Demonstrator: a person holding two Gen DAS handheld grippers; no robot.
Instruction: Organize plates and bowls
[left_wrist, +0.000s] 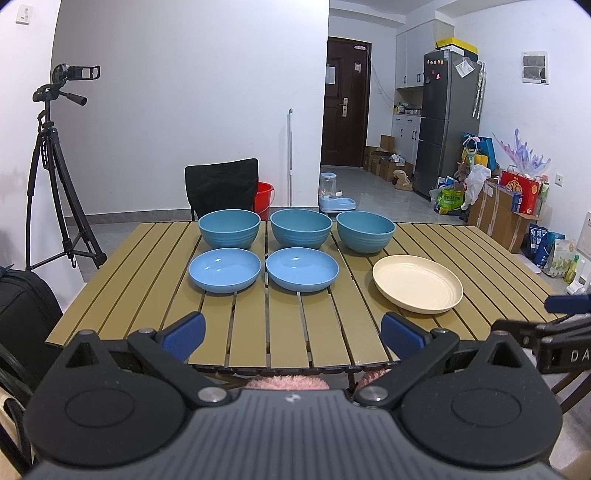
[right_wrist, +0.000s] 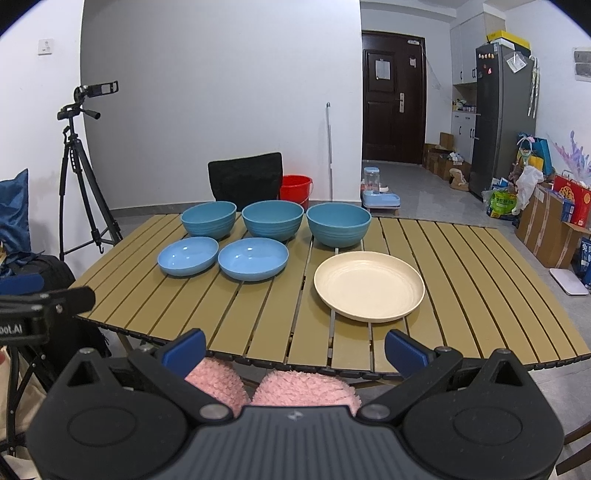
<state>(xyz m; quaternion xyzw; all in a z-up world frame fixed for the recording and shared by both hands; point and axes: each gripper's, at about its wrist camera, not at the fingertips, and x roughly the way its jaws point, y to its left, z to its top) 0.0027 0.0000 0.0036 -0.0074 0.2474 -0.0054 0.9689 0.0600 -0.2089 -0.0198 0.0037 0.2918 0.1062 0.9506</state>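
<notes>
Three deep teal bowls stand in a row at the far side of the slatted table (left_wrist: 147, 302): left (left_wrist: 229, 228), middle (left_wrist: 301, 228), right (left_wrist: 365, 231). Two shallow light-blue dishes (left_wrist: 224, 269) (left_wrist: 302, 268) sit in front of them. A cream plate (left_wrist: 417, 283) (right_wrist: 369, 285) lies to the right. My left gripper (left_wrist: 293, 334) is open and empty over the near table edge. My right gripper (right_wrist: 295, 352) is open and empty, just short of the cream plate. The right gripper also shows at the right edge of the left wrist view (left_wrist: 565, 325).
A black chair (left_wrist: 221, 186) and a red bucket (left_wrist: 265, 197) stand behind the table. A camera tripod (left_wrist: 55, 166) is at the left, a black bag (left_wrist: 26, 314) by the table's left corner. Boxes and bags (left_wrist: 498, 206) crowd the right wall near the fridge (left_wrist: 447, 122).
</notes>
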